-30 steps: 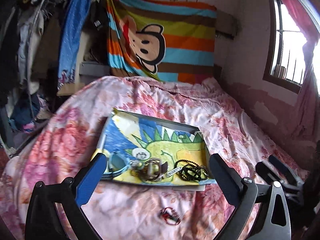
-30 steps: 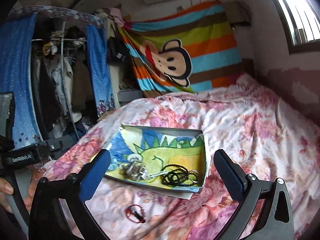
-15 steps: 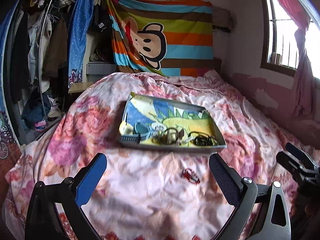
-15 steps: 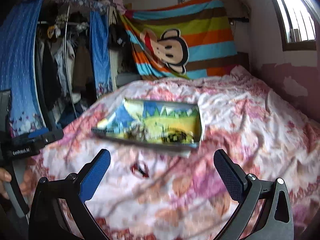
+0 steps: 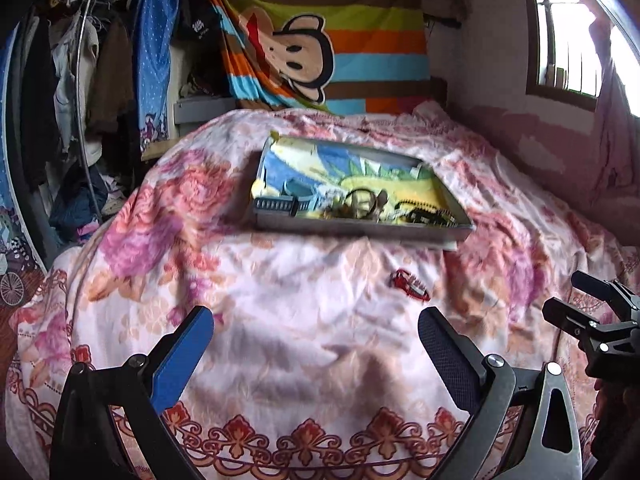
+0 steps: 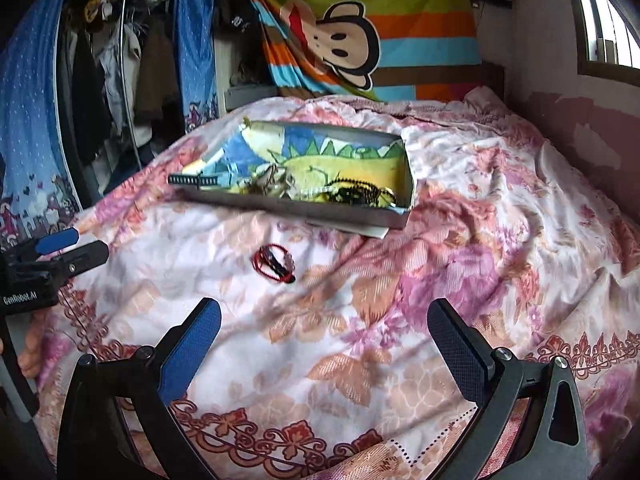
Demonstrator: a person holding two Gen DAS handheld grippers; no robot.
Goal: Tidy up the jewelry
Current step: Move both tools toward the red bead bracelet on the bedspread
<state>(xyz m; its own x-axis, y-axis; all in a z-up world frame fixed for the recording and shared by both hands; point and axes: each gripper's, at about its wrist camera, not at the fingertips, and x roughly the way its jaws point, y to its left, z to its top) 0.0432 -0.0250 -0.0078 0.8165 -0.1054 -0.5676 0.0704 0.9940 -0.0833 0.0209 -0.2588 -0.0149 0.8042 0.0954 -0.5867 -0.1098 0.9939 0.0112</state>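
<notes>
Only the left wrist view takes in the barred window point(image 5: 568, 40) on the right wall and the right gripper point(image 5: 568, 300) at its right edge, dark and seen from the side. By contrast the right wrist view shows the left gripper point(image 6: 76, 244) at its left edge with its blue-padded finger point(image 6: 56, 240), a printed label on its body, and fingertips of the person's hand point(image 6: 30, 356) below it. Both views share the pink and white floral bedspread point(image 5: 280, 320) point(image 6: 460, 280), the shallow grey cardboard tray lined with a dinosaur drawing point(image 5: 360, 230) point(image 6: 304, 208), and the striped monkey-face blanket point(image 5: 332, 36) point(image 6: 372, 28) hung behind the bed.

Lying loose on the bedspread, a small red and black bracelet point(image 5: 410, 286) point(image 6: 276, 266) sits just in front of the tray's near wall and apart from it. From the left gripper point(image 5: 316, 340) it lies ahead and toward the right finger; from the right gripper point(image 6: 324, 328) it lies ahead and toward the left finger. Neither gripper touches it. Inside the tray a black beaded necklace point(image 5: 428, 214) point(image 6: 356, 194) is coiled at the right end, tangled metal pieces point(image 5: 360, 204) point(image 6: 272, 184) lie mid-tray, and a grey-blue ridged strap point(image 5: 280, 202) point(image 6: 192, 180) hangs over the left part of the near wall.

Both grippers stand spread wide above the bedspread, holding nothing.
</notes>
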